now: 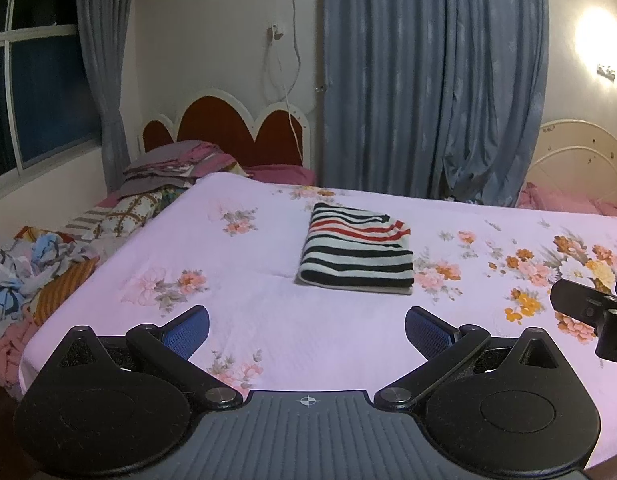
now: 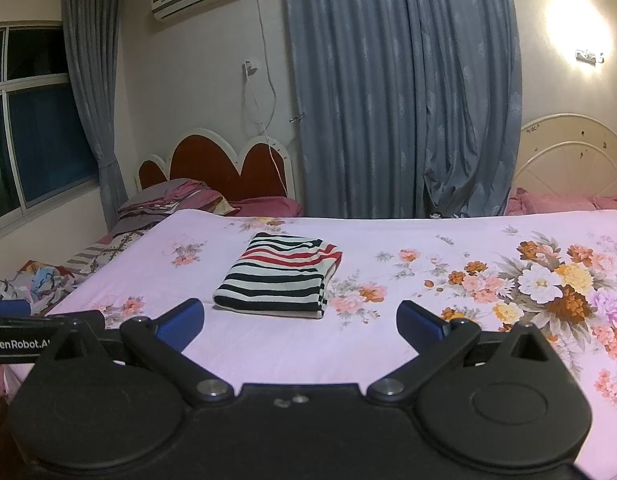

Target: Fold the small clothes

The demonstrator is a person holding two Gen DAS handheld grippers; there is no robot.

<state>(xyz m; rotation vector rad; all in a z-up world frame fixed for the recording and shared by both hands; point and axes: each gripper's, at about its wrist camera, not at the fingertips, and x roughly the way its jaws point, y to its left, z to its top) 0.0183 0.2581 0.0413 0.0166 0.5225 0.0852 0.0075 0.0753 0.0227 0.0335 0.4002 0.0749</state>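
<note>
A small striped garment [image 1: 358, 252], black, white and red, lies folded into a neat rectangle on the pink floral bedsheet [image 1: 268, 320]. The right wrist view shows the same striped garment [image 2: 282, 274] left of centre on the bedsheet [image 2: 388, 344]. My left gripper [image 1: 307, 330] hovers over the near part of the bed, open, its blue pads wide apart with nothing between them. My right gripper [image 2: 300, 326] is likewise open and empty, just short of the garment. Part of the right gripper's body [image 1: 592, 312] shows at the right edge of the left wrist view.
A heap of loose clothes [image 1: 32, 276] and folded bedding [image 1: 164, 168] lie on a second bed to the left, before a red headboard [image 1: 224, 124]. Grey-blue curtains [image 1: 428, 80] hang behind. A white metal headboard [image 2: 568, 164] stands at the far right.
</note>
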